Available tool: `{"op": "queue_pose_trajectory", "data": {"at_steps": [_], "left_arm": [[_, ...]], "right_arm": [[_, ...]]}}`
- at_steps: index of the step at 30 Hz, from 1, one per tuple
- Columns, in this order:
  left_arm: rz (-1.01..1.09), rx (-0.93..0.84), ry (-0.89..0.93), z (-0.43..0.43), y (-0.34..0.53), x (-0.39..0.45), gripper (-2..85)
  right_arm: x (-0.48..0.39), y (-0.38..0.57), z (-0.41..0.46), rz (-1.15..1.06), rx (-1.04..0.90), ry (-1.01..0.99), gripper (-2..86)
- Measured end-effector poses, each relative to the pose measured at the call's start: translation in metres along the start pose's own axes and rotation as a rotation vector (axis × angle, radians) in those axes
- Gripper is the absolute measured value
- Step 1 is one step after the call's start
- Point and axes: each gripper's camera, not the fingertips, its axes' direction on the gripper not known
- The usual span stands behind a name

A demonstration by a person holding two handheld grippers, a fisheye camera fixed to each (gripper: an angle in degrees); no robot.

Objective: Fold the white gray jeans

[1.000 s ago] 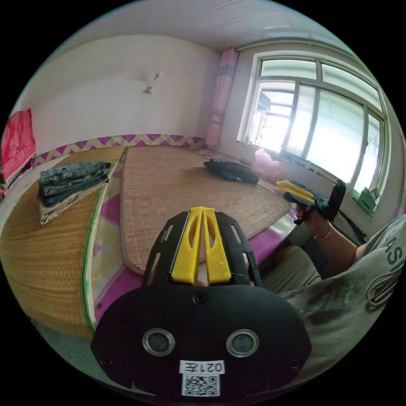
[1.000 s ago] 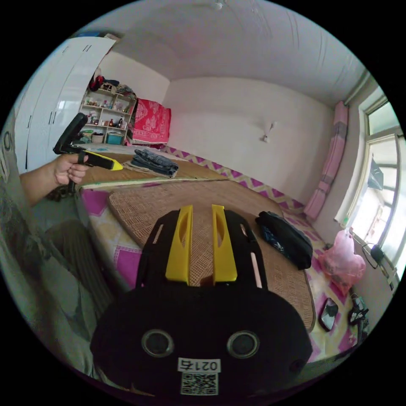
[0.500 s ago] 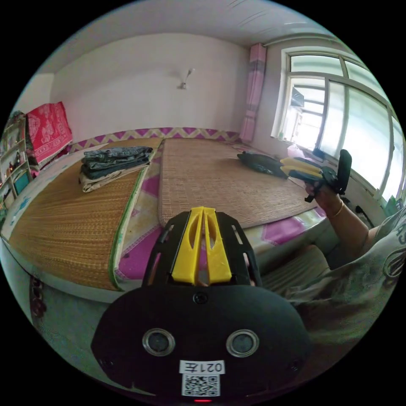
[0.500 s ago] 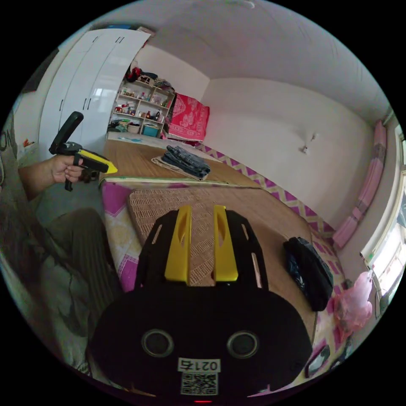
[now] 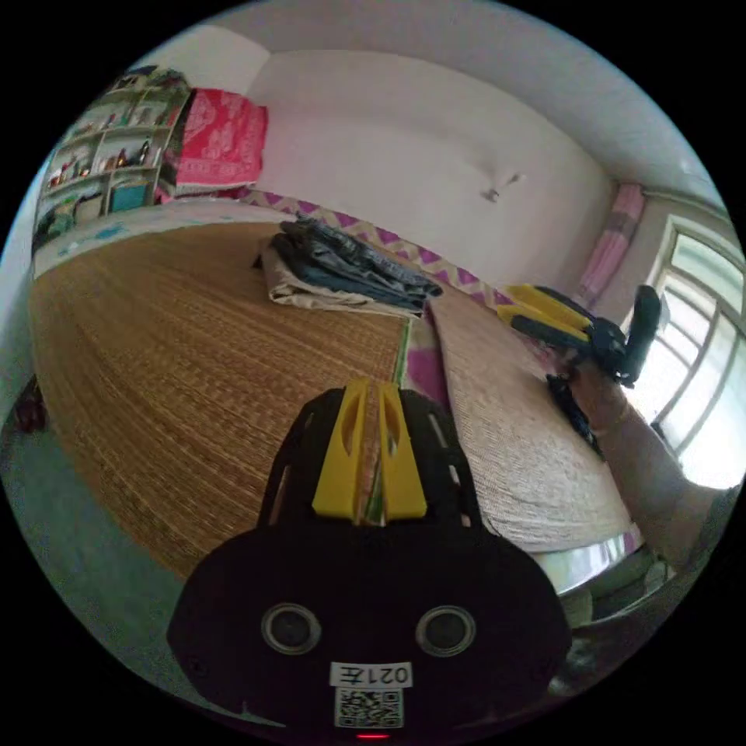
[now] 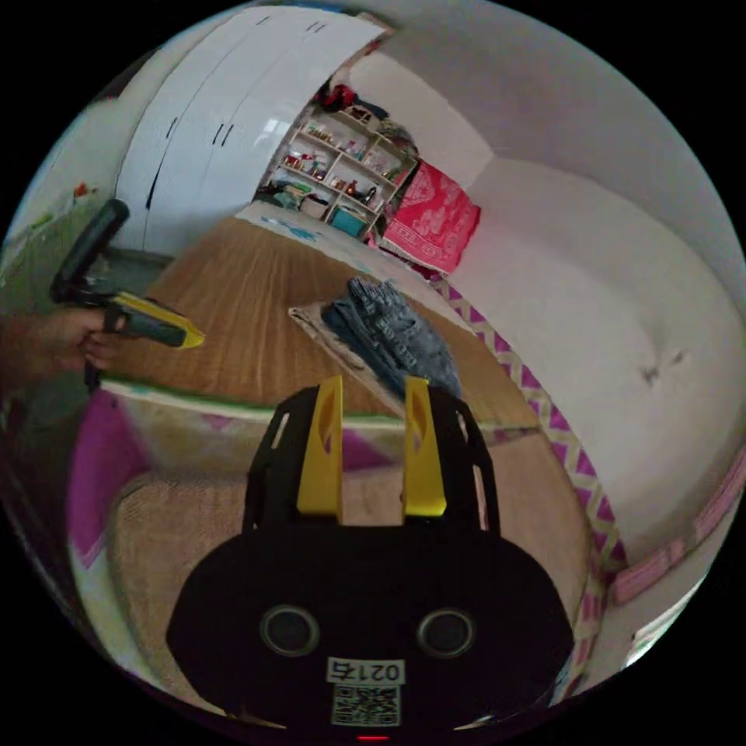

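I see folded jeans (image 5: 353, 268) stacked on mat (image 5: 155, 365), long axis along far wall. L gripper (image 5: 369, 458) nearly closed, empty; R gripper (image 6: 371, 454) jaws apart, empty.

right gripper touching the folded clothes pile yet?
Apart. In the left gripper view the right gripper is held in the air, with bare mat between it and the folded clothes pile.
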Motion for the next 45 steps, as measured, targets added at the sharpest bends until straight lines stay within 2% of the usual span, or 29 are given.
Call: {"op": "queue_pose_trajectory", "data": {"at_steps": [2, 5, 9, 13, 17, 22, 27, 33, 37, 39, 42, 45], "left_arm": [[-0.031, -0.024, 0.012, 0.006, -0.002, -0.010, -1.0], [0.062, 0.002, -0.038, 0.001, -0.005, -0.001, -1.0], [0.040, -0.001, 0.036, -0.004, -0.010, -0.018, -1.0], [0.028, 0.018, 0.046, -0.010, -0.011, -0.026, -0.9], [0.021, 0.051, 0.046, -0.015, -0.010, -0.030, -0.9], [0.022, 0.077, 0.052, -0.016, -0.007, -0.031, -0.9], [0.017, 0.075, 0.047, -0.010, -0.005, -0.026, -0.9], [0.064, 0.037, 0.034, 0.008, -0.002, -0.008, -1.0], [0.197, -0.083, -0.004, 0.031, -0.004, 0.026, -1.0], [0.215, -0.175, 0.040, 0.046, -0.008, 0.058, -1.0], [0.376, -0.136, 0.106, 0.052, -0.008, 0.119, -1.0], [0.467, -0.093, 0.203, 0.062, 0.000, 0.174, -1.0]], "right_arm": [[0.006, -0.040, 0.048, -0.042, -0.034, -0.028, 12.3], [0.010, -0.093, 0.118, -0.116, -0.087, -0.026, 13.3], [0.014, -0.143, 0.190, -0.198, -0.128, 0.016, 14.0], [0.014, -0.171, 0.230, -0.270, -0.139, -0.007, 13.4], [0.016, -0.181, 0.261, -0.313, -0.173, -0.038, 9.1], [0.038, -0.187, 0.265, -0.186, -0.215, -0.059, 3.7], [0.141, -0.169, 0.225, 0.227, -0.113, -0.230, 0.1], [0.271, -0.101, 0.130, 0.507, 0.007, -0.197, -0.6], [0.317, -0.058, 0.048, 0.491, -0.004, -0.068, -0.8], [0.329, -0.031, -0.011, 0.430, -0.048, 0.014, -0.8], [0.317, 0.004, -0.078, 0.333, -0.153, 0.106, -0.8], [0.275, 0.053, -0.125, 0.252, -0.272, 0.104, -0.7]]}}
